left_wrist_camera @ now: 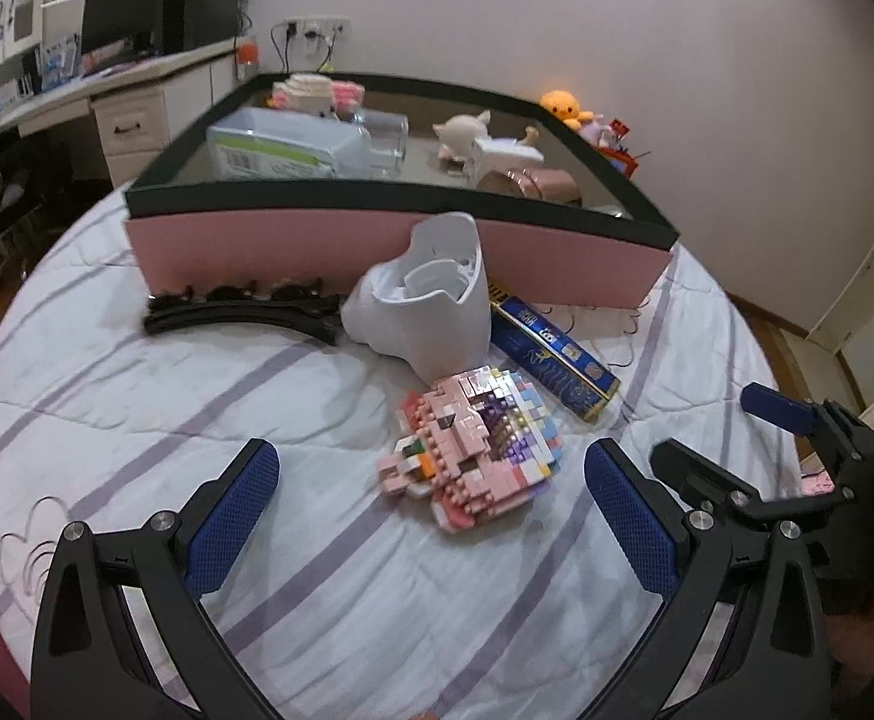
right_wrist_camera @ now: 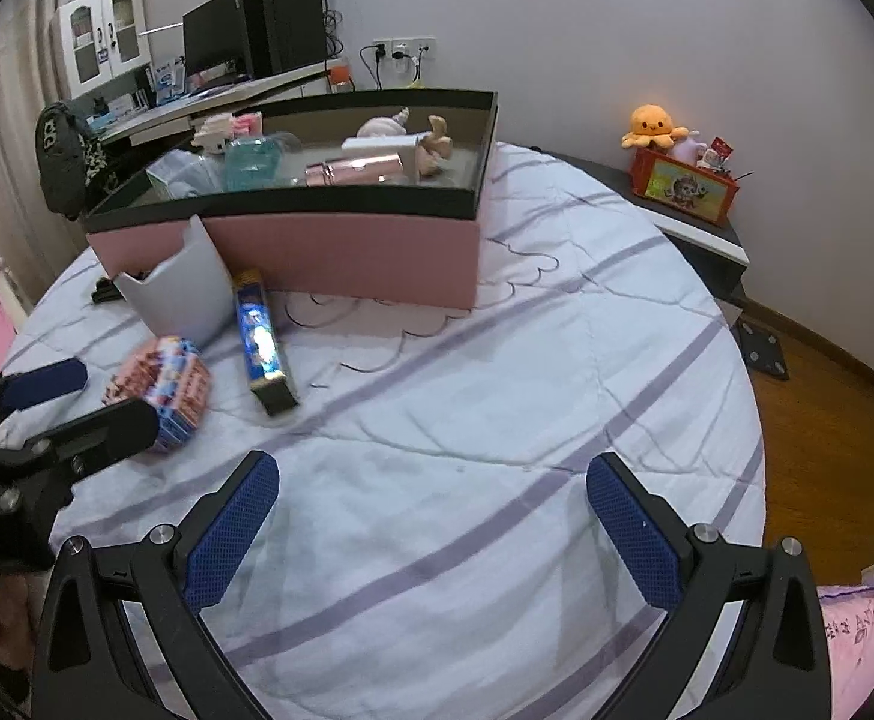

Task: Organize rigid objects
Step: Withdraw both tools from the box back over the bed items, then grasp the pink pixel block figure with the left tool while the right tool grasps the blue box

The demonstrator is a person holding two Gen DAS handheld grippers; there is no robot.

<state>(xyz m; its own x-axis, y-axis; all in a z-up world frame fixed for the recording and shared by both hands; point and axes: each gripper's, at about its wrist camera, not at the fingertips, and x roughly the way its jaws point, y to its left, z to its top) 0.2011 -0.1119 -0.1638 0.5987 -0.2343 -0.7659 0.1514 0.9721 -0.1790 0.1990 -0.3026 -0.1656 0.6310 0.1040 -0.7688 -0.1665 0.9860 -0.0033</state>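
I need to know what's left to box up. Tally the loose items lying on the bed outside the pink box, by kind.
Brick model: 1
White holder: 1
Blue box: 1
Black hair clip: 1
Total: 4

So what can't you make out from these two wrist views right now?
- Black hair clip: right wrist view shows only its end; white holder hides the rest.
- Blue tube: print washed out by glare in the right view.
- Pink box: its floor near the front wall is hidden in both views.
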